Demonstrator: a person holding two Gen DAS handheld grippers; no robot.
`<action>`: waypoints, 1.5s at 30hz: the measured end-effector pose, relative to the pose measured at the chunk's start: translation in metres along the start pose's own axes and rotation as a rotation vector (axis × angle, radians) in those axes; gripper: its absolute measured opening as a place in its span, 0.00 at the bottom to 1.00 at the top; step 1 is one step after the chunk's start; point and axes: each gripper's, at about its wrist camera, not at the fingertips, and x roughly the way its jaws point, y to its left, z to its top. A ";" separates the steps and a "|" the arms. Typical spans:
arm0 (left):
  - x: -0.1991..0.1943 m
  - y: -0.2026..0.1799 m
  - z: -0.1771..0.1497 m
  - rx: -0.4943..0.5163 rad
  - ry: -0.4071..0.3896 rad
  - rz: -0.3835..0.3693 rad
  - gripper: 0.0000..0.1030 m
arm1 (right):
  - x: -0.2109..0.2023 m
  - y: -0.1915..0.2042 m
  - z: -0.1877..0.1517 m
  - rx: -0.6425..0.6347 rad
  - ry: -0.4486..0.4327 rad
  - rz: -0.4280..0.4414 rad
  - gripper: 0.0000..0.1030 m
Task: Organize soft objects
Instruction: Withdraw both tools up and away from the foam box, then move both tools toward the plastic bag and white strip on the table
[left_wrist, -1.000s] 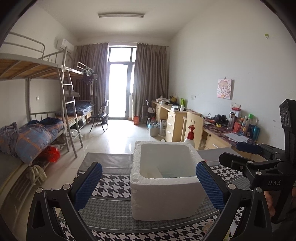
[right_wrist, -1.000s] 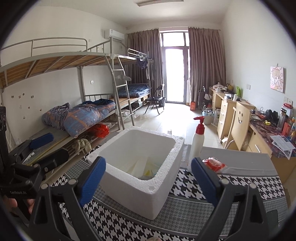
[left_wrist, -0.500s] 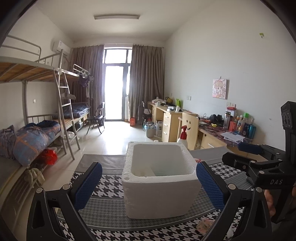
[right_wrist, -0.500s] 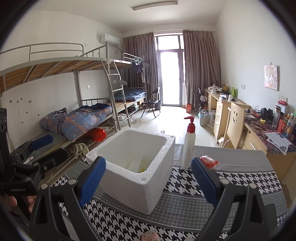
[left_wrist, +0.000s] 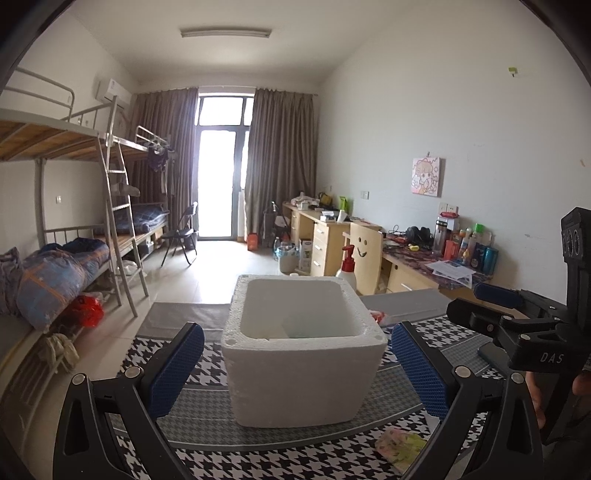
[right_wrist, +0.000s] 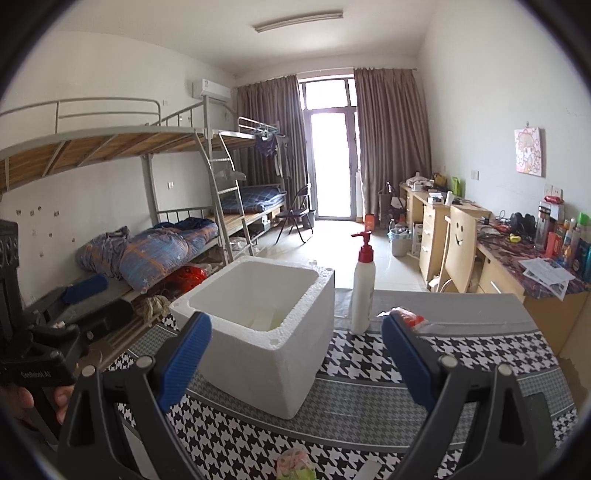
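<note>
A white foam box (left_wrist: 303, 350) stands open on the houndstooth tablecloth (left_wrist: 258, 461); it also shows in the right wrist view (right_wrist: 262, 332). A small pink and green soft object (left_wrist: 400, 445) lies on the cloth in front of the box, at the bottom edge of the right wrist view (right_wrist: 295, 467). A red packet (right_wrist: 408, 318) lies behind the box near a pump bottle (right_wrist: 363, 291). My left gripper (left_wrist: 295, 373) is open and empty, facing the box. My right gripper (right_wrist: 295, 354) is open and empty, to the right of the left one.
The table's far part is grey (right_wrist: 461, 310). A phone (left_wrist: 493, 352) lies on the cloth at the right. Bunk beds (right_wrist: 166, 236) stand along the left wall, and desks with clutter (right_wrist: 535, 251) and a wooden chair (right_wrist: 460, 251) along the right wall.
Both grippers have pulled back and up from the foam box. The box looks smaller, and the pink and green soft object has come into view on the cloth.
</note>
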 end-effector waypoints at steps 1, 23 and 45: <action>-0.001 -0.001 -0.001 -0.003 -0.002 -0.004 0.99 | 0.000 -0.001 -0.001 0.001 0.002 -0.004 0.93; -0.006 -0.014 -0.014 0.013 -0.035 -0.017 0.99 | -0.022 -0.009 -0.019 0.009 -0.056 -0.066 0.93; -0.001 -0.021 -0.032 0.022 -0.008 -0.054 0.99 | -0.030 -0.017 -0.045 0.051 -0.021 -0.114 0.93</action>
